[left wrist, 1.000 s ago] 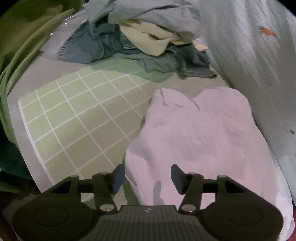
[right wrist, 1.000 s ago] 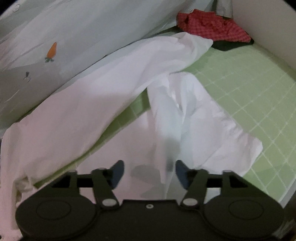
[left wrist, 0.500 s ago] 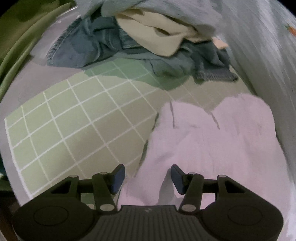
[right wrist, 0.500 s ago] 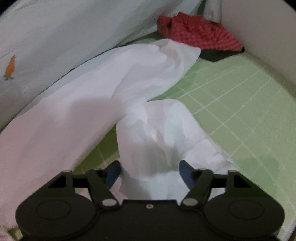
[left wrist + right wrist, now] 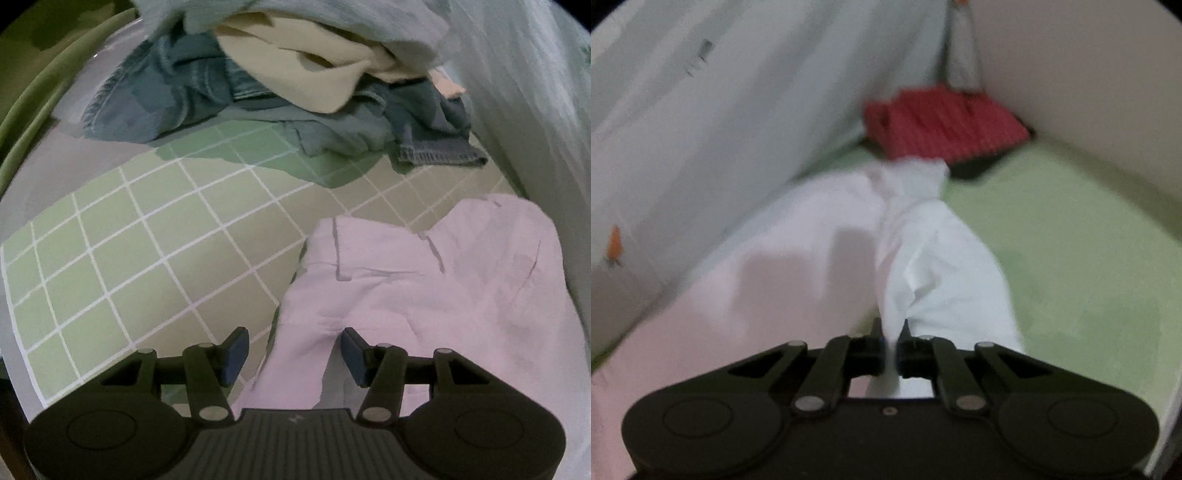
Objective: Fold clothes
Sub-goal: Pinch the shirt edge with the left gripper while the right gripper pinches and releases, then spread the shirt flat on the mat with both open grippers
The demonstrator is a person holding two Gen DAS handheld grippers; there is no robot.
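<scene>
A white garment (image 5: 812,280) lies stretched over the green grid mat (image 5: 1071,229). My right gripper (image 5: 891,334) is shut on a bunched end of the white garment, which rises off the mat in a twisted fold (image 5: 934,266). In the left wrist view the other end of the same pale garment (image 5: 424,295) lies flat on the mat (image 5: 129,258). My left gripper (image 5: 293,350) hangs open just above the cloth's near left edge, with fabric below the gap and the pads (image 5: 236,350) apart from it.
A heap of unfolded clothes, blue denim (image 5: 177,92) and a cream piece (image 5: 314,74), sits at the mat's far end. A folded red checked garment (image 5: 942,122) rests in the far corner by a beige wall (image 5: 1089,74). A pale patterned sheet (image 5: 701,110) hangs along one side.
My right gripper closed on the white garment's end and lifted it, swinging the view toward the red garment. My left gripper slid along the mat toward the clothes heap, still open.
</scene>
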